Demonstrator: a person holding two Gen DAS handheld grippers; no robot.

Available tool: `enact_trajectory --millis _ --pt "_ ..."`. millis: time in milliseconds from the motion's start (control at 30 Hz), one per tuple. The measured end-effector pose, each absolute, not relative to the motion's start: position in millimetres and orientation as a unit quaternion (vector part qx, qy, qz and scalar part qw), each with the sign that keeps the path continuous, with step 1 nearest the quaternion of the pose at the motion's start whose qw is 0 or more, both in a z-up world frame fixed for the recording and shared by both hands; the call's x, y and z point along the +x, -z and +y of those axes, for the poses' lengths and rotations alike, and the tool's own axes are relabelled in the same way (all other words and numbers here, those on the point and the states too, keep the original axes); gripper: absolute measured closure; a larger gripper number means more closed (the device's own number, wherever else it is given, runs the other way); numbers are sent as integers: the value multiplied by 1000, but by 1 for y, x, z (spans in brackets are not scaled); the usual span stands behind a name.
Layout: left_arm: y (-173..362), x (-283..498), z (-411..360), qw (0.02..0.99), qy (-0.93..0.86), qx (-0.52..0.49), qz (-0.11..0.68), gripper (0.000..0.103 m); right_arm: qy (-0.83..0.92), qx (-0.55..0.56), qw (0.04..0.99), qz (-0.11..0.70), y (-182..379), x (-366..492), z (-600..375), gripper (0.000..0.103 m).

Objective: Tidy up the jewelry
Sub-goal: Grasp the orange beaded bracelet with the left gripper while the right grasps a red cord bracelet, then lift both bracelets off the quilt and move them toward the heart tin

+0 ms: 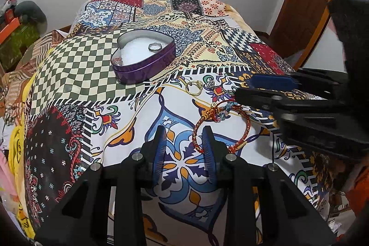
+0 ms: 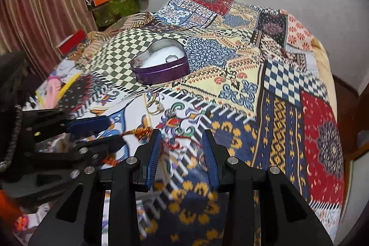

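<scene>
Patchwork cloth (image 1: 76, 66) is spread over the whole work surface, w/ a white wall behind, a wooden door frame (image 1: 306, 1) at the right in the left wrist view and striped curtains (image 2: 39, 4) at the left in the right wrist view. On the checked patch a purple heart-shaped tin (image 1: 144, 57) is seen, lid off, white padding inside. A silver ring (image 1: 155, 47) is lying on that padding, and something small and dark is tucked at the tin's pointed end; too small to tell what.

Nearer the cameras, on the white floral patch, a gold ring (image 1: 194, 87) is spotted, w/ a small silver piece (image 1: 210, 83) just beside it. A red braided bracelet (image 1: 221, 128) w/ gold beads is lying loose on the cloth, nearer still.

Left claw (image 1: 184, 149) is held wide, approx. over the bracelet's near-left edge: its right finger is seen inside the loop, the cord passing between the two fingers. Nothing is gripped. Whether the tips are touching the cloth cannot be told.

Right claw (image 2: 182, 153) is also held wide, nothing between its blue pads (image 2: 154, 153). In the left wrist view it is seen coming in from the right, its tips right at the bracelet's far knotted end. Contact w/ the cord cannot be confirmed, as the right wrist view is blurred there. Both claws are close together over the same bracelet, well apart from the tin.
</scene>
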State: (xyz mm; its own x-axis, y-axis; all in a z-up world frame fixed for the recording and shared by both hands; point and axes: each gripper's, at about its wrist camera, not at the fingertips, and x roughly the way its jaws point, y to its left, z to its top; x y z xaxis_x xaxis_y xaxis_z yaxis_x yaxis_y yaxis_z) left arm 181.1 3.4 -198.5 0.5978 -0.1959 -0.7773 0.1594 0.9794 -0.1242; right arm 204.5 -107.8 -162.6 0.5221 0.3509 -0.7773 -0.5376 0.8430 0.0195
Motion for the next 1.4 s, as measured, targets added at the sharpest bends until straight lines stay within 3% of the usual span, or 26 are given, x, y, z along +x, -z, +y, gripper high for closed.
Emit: enact_trajectory --millis 500,800,900,1400 --pt "200 171 25 895 90 -32 437 72 -211 -114 869 432 168 227 -135 70" --pt "203 176 25 888 121 -51 440 90 -254 -60 860 439 147 219 -140 70" --pt "202 179 23 889 116 -49 440 100 -270 -64 852 444 146 215 -134 70" --pt "180 161 37 909 91 -51 403 102 -287 -125 832 458 166 215 -100 70"
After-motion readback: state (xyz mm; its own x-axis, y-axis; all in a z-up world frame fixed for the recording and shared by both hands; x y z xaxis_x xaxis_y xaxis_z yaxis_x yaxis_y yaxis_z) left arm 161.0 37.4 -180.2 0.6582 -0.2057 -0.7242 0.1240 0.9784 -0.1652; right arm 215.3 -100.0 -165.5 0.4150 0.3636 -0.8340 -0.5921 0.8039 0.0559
